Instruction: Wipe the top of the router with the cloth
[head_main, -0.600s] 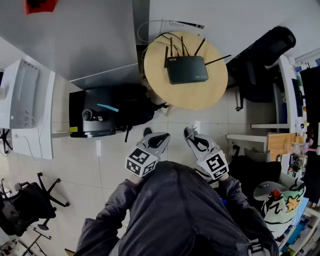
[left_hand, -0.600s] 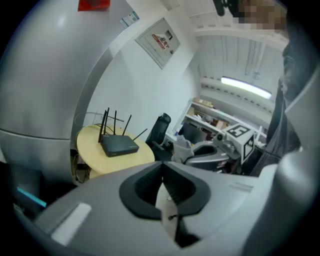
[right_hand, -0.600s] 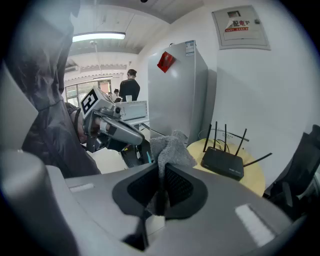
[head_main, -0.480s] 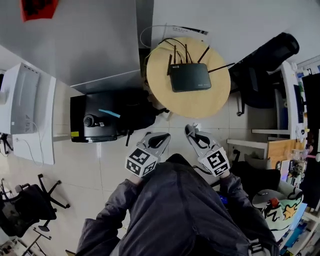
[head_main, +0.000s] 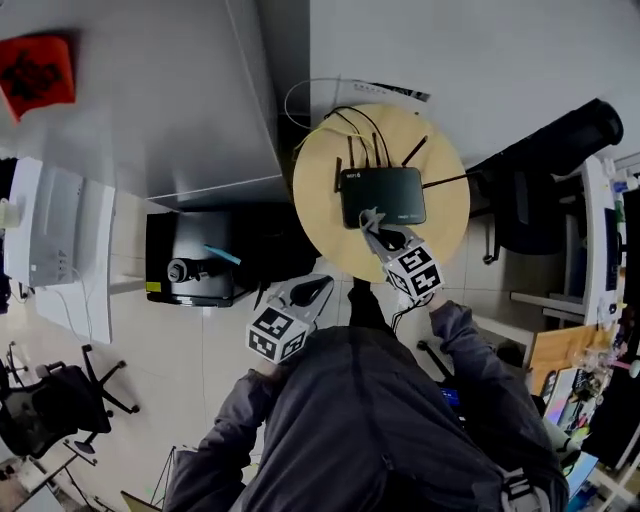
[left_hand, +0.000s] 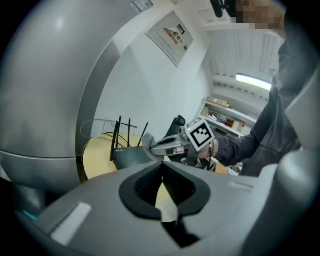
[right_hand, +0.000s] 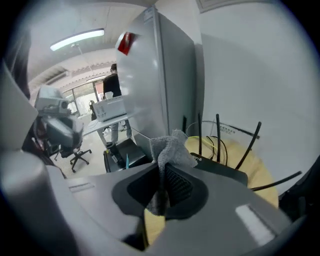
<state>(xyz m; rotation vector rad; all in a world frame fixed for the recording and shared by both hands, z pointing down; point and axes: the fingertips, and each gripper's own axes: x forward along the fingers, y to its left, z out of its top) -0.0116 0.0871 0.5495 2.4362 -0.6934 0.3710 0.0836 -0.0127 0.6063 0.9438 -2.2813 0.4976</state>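
Head view: right claw (head_main: 372, 222) clamped on grey cloth (right_hand: 172, 150), tuft protruding past tips so fabric, not jaws, meets router (head_main: 385, 195). Poised at router's near edge; contact unclear. Router flat on round counter (head_main: 320, 190). Left claw (head_main: 316, 287) closed, empty, held low by body, clear of wipe.

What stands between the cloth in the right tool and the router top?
Nothing visible. The right tool is shut on the cloth, over the router's near edge. The top is bare, and the antennas stand along the far edge.
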